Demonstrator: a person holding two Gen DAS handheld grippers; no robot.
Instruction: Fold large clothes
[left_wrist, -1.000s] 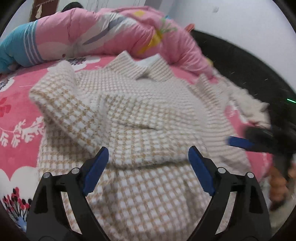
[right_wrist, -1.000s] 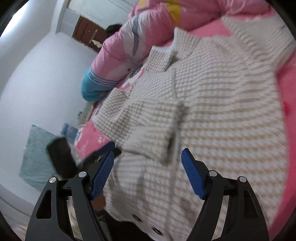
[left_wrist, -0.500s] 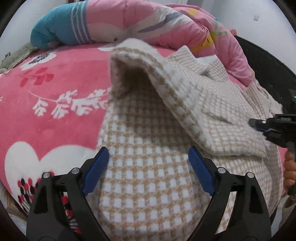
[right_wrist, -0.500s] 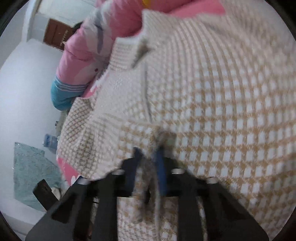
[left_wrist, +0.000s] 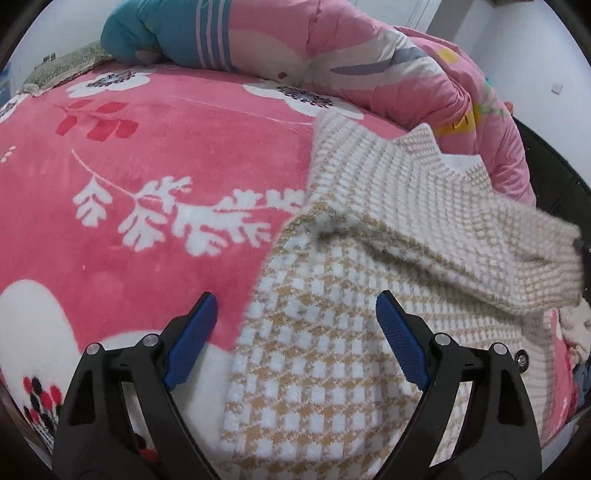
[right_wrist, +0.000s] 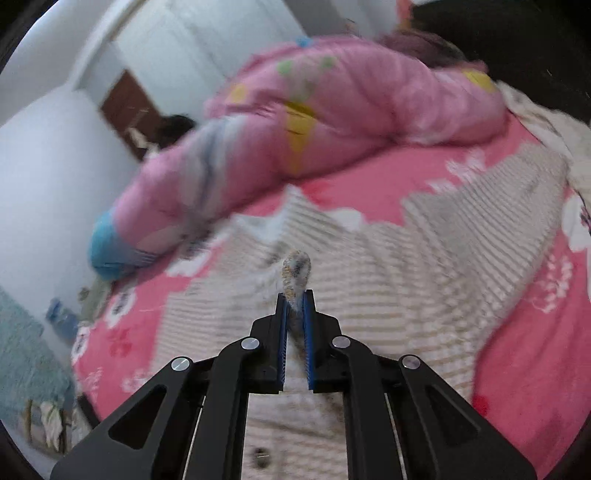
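Observation:
A cream and tan checked knit jacket (left_wrist: 317, 354) lies spread on the pink flowered bed cover (left_wrist: 147, 166). In the left wrist view my left gripper (left_wrist: 295, 325) hovers open over the jacket's left edge, nothing between its blue pads. One sleeve (left_wrist: 461, 236) is lifted and stretched toward the right edge of that view. In the right wrist view my right gripper (right_wrist: 295, 295) is shut on the sleeve's cuff (right_wrist: 295, 271), which sticks up between the pads. The rest of the jacket (right_wrist: 424, 258) lies below, blurred.
A rolled pink quilt (left_wrist: 332, 62) with a blue end lies along the far side of the bed. A dark headboard (left_wrist: 550, 177) stands at the right. A green rug (right_wrist: 22, 354) covers the floor left of the bed, below a white wall and brown door (right_wrist: 122, 107).
My right gripper closed on the sleeve cuff and lifted it up off the jacket. My left gripper slid left toward the jacket's edge, staying open.

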